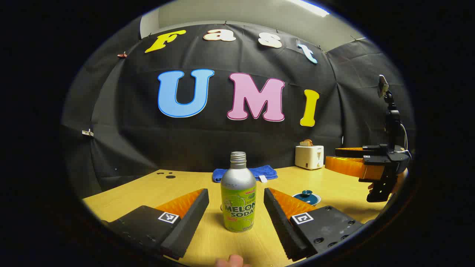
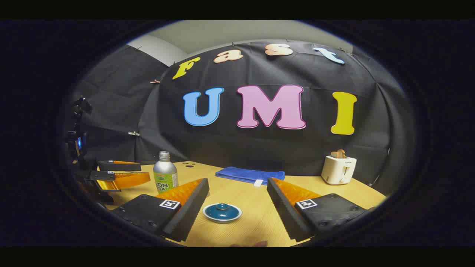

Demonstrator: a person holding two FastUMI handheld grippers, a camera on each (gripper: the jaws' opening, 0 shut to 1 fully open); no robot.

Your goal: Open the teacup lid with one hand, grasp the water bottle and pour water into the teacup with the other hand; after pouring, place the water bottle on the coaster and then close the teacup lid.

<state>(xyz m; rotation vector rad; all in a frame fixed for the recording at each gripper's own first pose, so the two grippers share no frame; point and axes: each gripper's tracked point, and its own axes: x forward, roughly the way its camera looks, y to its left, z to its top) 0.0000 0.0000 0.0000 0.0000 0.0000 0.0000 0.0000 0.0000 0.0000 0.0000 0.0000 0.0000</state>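
Both grippers gape empty, bottle point(image 1: 238, 193) between the left's jaws, lid point(image 2: 222, 212) between the right's, grasping likely next.

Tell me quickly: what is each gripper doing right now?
Left gripper: open, holding nothing, bottle between its fingers.
Right gripper: open, holding nothing, teacup lid ahead.

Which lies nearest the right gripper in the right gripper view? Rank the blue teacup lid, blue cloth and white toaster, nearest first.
1. Blue round teacup lid, on the table just ahead of the open right gripper.
2. Blue folded cloth, farther back, centre.
3. White toaster, far right, by the wall.
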